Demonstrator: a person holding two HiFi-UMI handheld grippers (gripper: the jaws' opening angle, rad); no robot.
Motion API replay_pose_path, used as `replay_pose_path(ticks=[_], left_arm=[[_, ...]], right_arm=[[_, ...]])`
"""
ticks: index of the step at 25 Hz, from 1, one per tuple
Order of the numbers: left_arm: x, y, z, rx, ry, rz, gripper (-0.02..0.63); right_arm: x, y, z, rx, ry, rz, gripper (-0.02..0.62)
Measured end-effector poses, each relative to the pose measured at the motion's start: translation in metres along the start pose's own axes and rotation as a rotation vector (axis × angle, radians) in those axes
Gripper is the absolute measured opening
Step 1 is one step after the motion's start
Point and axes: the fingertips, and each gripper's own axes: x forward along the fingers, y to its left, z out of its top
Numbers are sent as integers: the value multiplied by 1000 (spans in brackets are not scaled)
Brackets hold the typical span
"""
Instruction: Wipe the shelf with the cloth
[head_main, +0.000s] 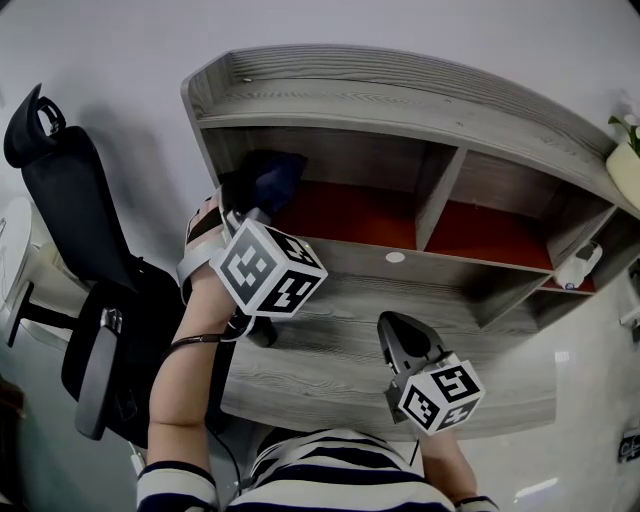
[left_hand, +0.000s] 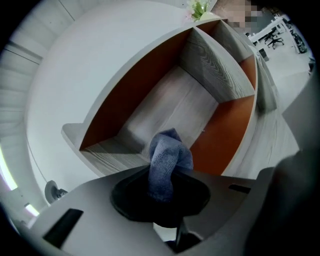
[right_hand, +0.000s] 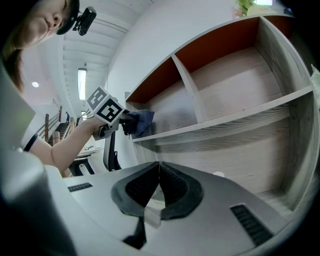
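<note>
One bunched blue cloth (left_hand: 167, 156), in left gripper (left_hand: 162, 192) fingers, at shelf (left_hand: 175, 107); right gripper (right_hand: 159, 172) fingers closed

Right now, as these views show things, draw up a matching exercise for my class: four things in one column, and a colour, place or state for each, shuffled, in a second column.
Things
1. blue cloth
2. right hand-held gripper
3. office chair
4. shelf back panel

Descriptions
A. black, left of the desk
B. red-orange
C. clamped in the left hand-held gripper
D. jaws shut on nothing, over the desk

Pairs: 1-C, 2-D, 3-A, 4-B
</note>
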Motion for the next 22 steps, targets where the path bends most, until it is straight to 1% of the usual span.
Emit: replay_pose_path(ticks=[2,4,5,7,8,10,13,17,20,22], left_arm=[[-2,5,8,-3,-29,45,66],[-1,8,9,19,-14,85,66],[1,9,7,46,14,110,66],[8,11,-2,131,95,160,66],[13,9,-6,169,132,170,66],[22,-2,-13,208,177,149,66],[33,-19,-19,233,199,103,66],[42,-39,-20,216,214,12,66],[46,-49,-22,224,234,-28,66],[48,-53,-21,215,234,-58,66]], right_arm=[[-1,-2,0,0,1,-4,26],[-2,-4,0,-1,2,-8,26],[-3,-5,0,-1,3,-10,26],[-4,-6,1,-1,3,-12,26],[-4,-7,1,-1,4,-12,26],[-4,-6,1,-2,5,-11,26],[-4,-5,1,-5,8,-8,26],[-5,-8,1,-4,9,-13,26],[-7,-8,2,-1,7,-15,26],[-8,-7,3,-2,4,-16,26]])
